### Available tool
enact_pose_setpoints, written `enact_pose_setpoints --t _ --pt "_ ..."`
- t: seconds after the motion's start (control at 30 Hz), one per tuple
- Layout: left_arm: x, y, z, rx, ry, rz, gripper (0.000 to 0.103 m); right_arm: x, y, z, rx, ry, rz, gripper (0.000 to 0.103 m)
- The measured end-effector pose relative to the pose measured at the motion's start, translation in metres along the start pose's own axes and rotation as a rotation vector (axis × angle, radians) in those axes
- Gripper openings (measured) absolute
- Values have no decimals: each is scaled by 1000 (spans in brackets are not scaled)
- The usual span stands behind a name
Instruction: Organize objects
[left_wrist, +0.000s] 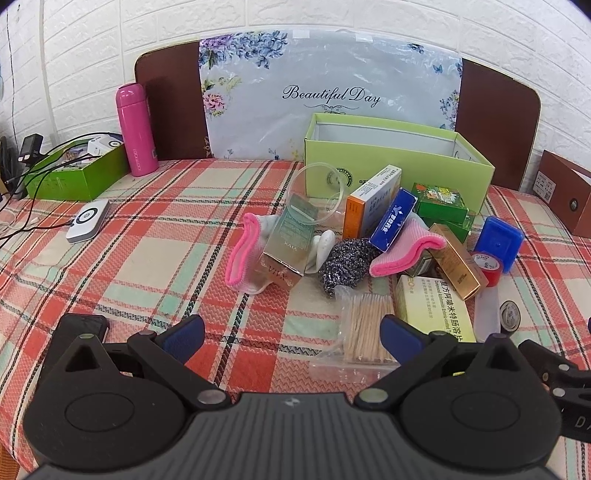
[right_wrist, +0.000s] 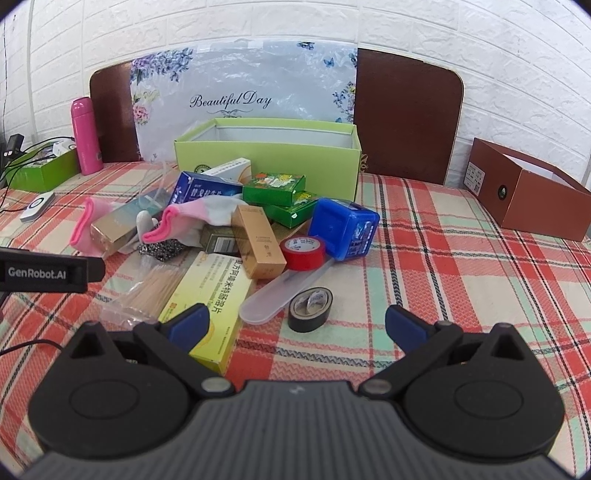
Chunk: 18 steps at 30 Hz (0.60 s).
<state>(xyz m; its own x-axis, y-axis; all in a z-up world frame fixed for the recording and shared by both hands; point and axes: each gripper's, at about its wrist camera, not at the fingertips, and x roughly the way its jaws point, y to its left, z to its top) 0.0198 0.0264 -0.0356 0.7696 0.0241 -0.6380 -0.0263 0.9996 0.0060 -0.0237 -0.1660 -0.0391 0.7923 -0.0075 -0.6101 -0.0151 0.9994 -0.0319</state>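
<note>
Both grippers, left gripper (left_wrist: 291, 332) and right gripper (right_wrist: 295, 325), spread wide and empty, aimed at clutter pile (right_wrist: 236, 229) before green box (right_wrist: 266, 155), likely for sorting.

Each gripper (left_wrist: 293, 338) (right_wrist: 297, 325) had a ribbed grey body, 2 black disc housings, silver pivot screws and blue-padded fingers (right_wrist: 188, 326).

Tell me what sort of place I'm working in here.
Most likely a home, on a bed rather than a table: a plaid cover runs up to a brown headboard against a white brick-pattern wall. The clutter is domestic too: pink socks, medicine boxes and a pink flask.
</note>
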Motion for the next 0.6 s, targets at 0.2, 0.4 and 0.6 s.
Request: enact_pose_setpoints --t 0.2,0.4,0.6 --pt "3 0 -1 3 10 -8 103 3 3 0 -5 12 -1 103" --pt "7 2 0 11 15 -23 103 6 6 0 -5 25 -6 103" --pt "3 11 -4 28 -36 -95 103 13 17 -4 -20 56 37 103"
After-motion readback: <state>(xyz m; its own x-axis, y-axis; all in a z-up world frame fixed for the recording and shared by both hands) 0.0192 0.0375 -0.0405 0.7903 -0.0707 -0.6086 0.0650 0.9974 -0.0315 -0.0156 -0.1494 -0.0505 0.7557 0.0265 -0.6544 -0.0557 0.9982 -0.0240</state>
